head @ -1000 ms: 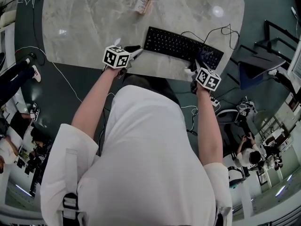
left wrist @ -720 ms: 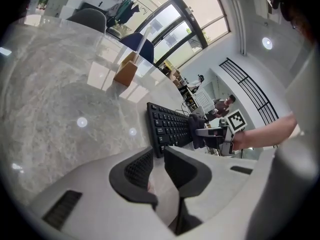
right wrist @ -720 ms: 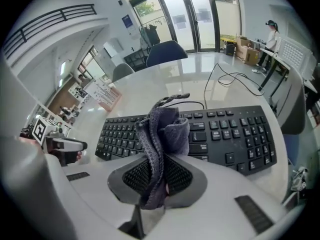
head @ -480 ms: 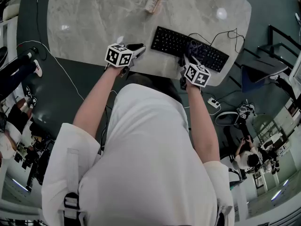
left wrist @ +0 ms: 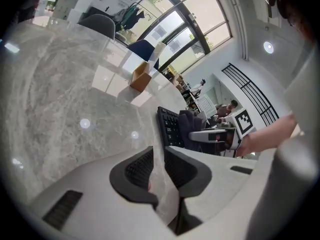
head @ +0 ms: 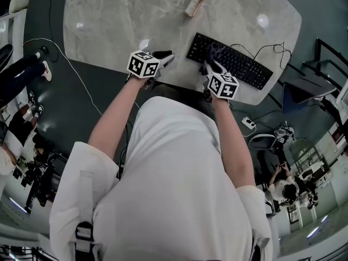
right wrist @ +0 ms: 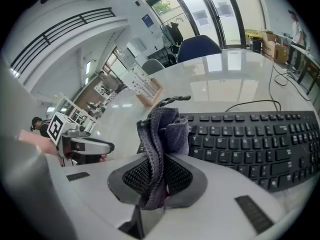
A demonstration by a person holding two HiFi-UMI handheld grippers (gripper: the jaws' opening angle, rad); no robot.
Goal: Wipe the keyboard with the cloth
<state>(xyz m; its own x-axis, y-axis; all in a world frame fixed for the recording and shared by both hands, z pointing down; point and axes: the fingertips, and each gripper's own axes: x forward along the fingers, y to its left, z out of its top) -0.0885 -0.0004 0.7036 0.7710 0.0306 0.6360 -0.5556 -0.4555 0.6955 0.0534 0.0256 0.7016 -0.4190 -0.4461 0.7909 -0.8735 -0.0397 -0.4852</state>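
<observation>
A black keyboard (head: 234, 61) lies slanted near the front right edge of the marble table (head: 119, 20). My right gripper (head: 209, 65) is shut on a bunched dark grey cloth (right wrist: 162, 129), which rests over the keyboard's left end (right wrist: 250, 139). My left gripper (head: 164, 56) hovers at the table's front edge, left of the keyboard, jaws close together with nothing between them (left wrist: 159, 166). The left gripper view shows the keyboard (left wrist: 169, 126), the cloth (left wrist: 192, 126) and the right gripper (left wrist: 210, 134) to its right.
A small brown box (head: 194, 5) stands on the table behind the keyboard. The keyboard's cable (head: 274, 49) loops off the right end. Chairs (right wrist: 200, 46) stand beyond the far side. A power strip (head: 248, 123) lies on the floor.
My right gripper has carried the cloth leftward along the keyboard, from its right end to its left end. The left gripper has stayed near the table edge.
</observation>
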